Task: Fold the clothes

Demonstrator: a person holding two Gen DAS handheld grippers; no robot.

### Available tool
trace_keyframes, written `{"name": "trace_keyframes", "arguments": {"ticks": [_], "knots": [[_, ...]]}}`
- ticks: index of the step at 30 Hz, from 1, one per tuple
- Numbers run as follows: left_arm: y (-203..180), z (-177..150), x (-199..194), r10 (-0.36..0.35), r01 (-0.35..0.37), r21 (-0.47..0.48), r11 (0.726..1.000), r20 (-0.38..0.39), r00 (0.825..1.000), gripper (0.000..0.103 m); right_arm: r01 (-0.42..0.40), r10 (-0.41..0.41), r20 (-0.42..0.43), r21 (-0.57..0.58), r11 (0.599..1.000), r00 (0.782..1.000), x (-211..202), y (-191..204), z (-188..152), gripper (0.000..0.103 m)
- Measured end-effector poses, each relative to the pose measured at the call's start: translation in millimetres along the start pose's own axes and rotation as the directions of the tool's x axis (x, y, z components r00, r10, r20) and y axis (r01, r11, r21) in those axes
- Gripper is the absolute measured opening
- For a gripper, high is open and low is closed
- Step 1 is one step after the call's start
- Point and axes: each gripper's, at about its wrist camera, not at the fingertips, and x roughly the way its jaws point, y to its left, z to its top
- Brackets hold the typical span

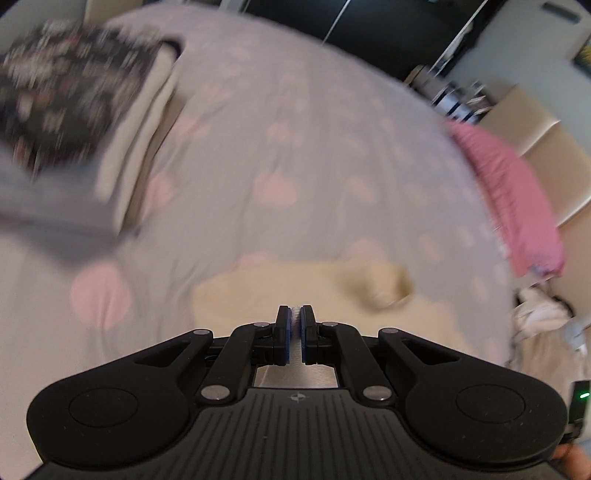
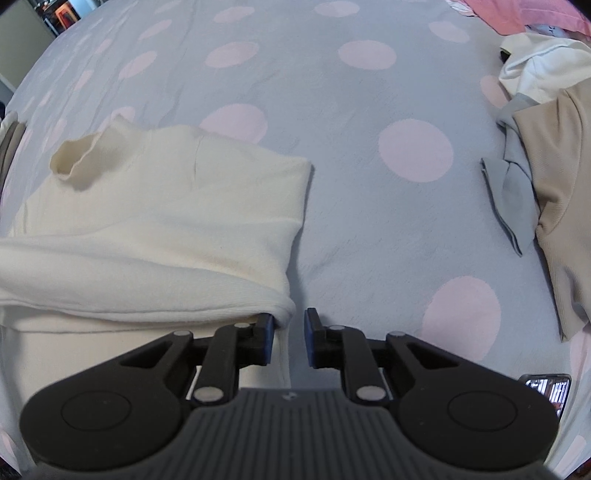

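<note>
Here the cream sweater (image 2: 155, 221) is lying on the dotted bedspread (image 2: 369, 206), its long axis running sideways from the folded corner out to the left. The right gripper (image 2: 290, 341) is sitting with its jaws parted at that corner, one pad touching the soft knit. The left gripper (image 1: 294, 332) is pinching a pale ribbed edge, probably the sweater's, though blur is hiding how. A heap of unfolded clothes (image 2: 546, 155) is lying well right of the sweater.

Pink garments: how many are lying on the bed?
1. A pink garment lies at the bed's far right edge in the left wrist view; the right wrist view shows it at top right. Others may be hidden outside the frames.
</note>
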Motion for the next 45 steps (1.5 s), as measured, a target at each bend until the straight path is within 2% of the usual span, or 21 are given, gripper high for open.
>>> {"name": "trace_keyframes", "arguments": {"ticks": [4, 11, 13, 16, 18, 19, 21, 24, 26, 27, 28, 30, 33, 36, 45], "knots": [[10.2, -10.1, 20.9, 0.056, -0.055, 0.022, 0.998, -0.052, 0.997, 0.003, 0.018, -0.018, -0.017, -0.043, 0.999, 1.000, 1.7, 7.4, -3.3, 0.020], [21.6, -18.3, 33.8, 0.052, -0.053, -0.001, 0.999, -0.059, 0.997, 0.005, 0.031, -0.034, -0.029, -0.116, 0.993, 0.999, -1.2, 20.1, -5.1, 0.022], [25.2, -19.6, 29.8, 0.042, -0.042, -0.015, 0.999, -0.049, 0.998, 0.013, 0.027, -0.032, -0.032, -0.142, 0.989, 0.999, -4.2, 24.1, -5.4, 0.027], [29.2, -21.5, 19.7, 0.036, -0.037, -0.028, 0.999, -0.028, 0.999, 0.022, 0.027, -0.032, -0.023, -0.183, 0.983, 0.999, -10.2, 29.5, -4.4, 0.030], [29.7, -23.4, 11.8, 0.028, -0.028, -0.031, 0.999, -0.018, 0.999, 0.026, 0.020, -0.023, -0.009, -0.184, 0.983, 1.000, -17.9, 30.1, -2.8, 0.038], [29.4, -25.5, 8.2, 0.022, -0.022, -0.027, 0.999, -0.018, 1.000, 0.031, 0.008, -0.008, 0.002, -0.177, 0.984, 1.000, -22.7, 29.5, -1.2, 0.043], [28.6, -30.1, 2.8, 0.012, -0.013, -0.017, 1.000, -0.023, 1.000, 0.039, -0.019, 0.024, 0.026, -0.158, 0.987, 0.999, -33.5, 27.9, 2.2, 0.043], [25.7, -41.2, 12.8, 0.029, -0.028, 0.012, 1.000, -0.058, 0.998, 0.040, -0.024, 0.035, 0.078, -0.140, 0.990, 0.996, -47.3, 24.3, 7.8, 0.043], [23.7, -48.5, 19.5, 0.041, -0.038, 0.031, 0.999, -0.081, 0.996, 0.039, -0.023, 0.036, 0.109, -0.120, 0.993, 0.993, -52.3, 20.3, 11.6, 0.043], [22.7, -52.2, 22.9, 0.047, -0.043, 0.041, 0.998, -0.093, 0.995, 0.036, -0.021, 0.034, 0.123, -0.107, 0.994, 0.992, -53.1, 17.6, 13.5, 0.043], [21.9, -55.7, 26.5, 0.051, -0.046, 0.047, 0.998, -0.104, 0.993, 0.028, -0.020, 0.032, 0.137, -0.093, 0.995, 0.990, -53.8, 15.0, 15.5, 0.043], [19.6, -59.9, 31.9, 0.065, -0.059, 0.056, 0.997, -0.107, 0.992, 0.025, -0.022, 0.031, 0.154, -0.061, 0.998, 0.988, -52.2, 9.3, 20.6, 0.043], [18.1, -61.4, 36.6, 0.098, -0.091, 0.075, 0.993, -0.104, 0.990, 0.012, -0.032, 0.037, 0.173, -0.031, 0.999, 0.984, -49.7, 5.5, 29.0, 0.043], [22.6, -60.6, 39.3, 0.095, -0.088, 0.063, 0.994, -0.119, 0.988, 0.006, -0.047, 0.047, 0.196, -0.008, 0.999, 0.980, -44.5, 7.7, 37.5, 0.043], [27.2, -57.1, 47.9, 0.088, -0.078, 0.068, 0.995, -0.165, 0.982, 0.004, -0.051, 0.051, 0.165, -0.001, 0.999, 0.985, -5.5, 13.9, 59.7, 0.043]]}}
